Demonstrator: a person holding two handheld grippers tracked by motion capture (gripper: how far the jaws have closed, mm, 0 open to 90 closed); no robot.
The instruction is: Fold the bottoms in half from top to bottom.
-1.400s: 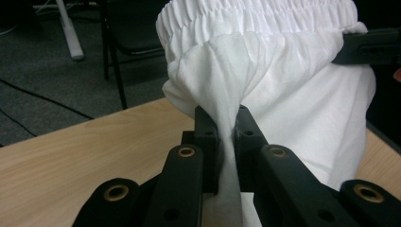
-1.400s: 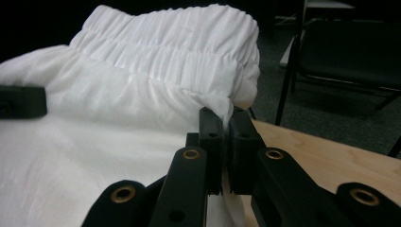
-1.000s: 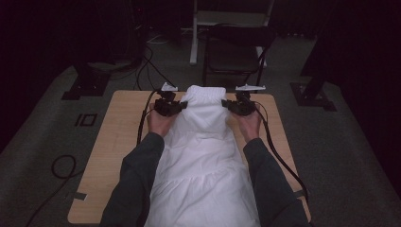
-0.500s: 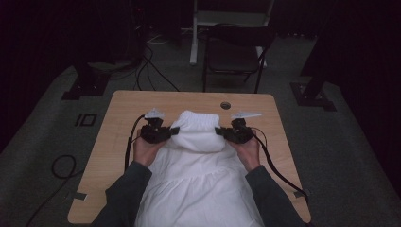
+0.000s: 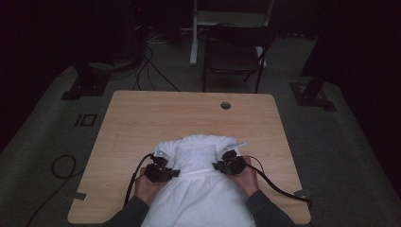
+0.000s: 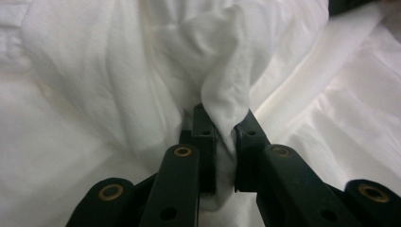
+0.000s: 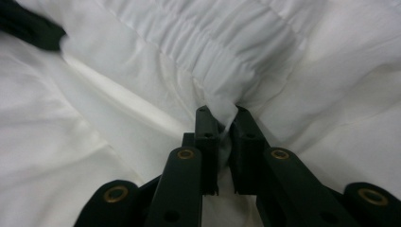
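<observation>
- Pinching white garment (image 5: 201,189) folds, both grippers, left (image 5: 176,173) and right (image 5: 216,165), have dropped toward the table's (image 5: 142,118) near edge since a second ago.
- Beyond the fingers (image 6: 204,127), its smocked top now lies folded back, so a fold looks nearly done.

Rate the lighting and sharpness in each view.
High view: dim, dark surroundings, the white cotton garment brightest on the light wooden table. Left gripper view: bright, fabric nearly washed out. Right gripper view: softer light, gathered pleats sharp, near edges blurred.
</observation>
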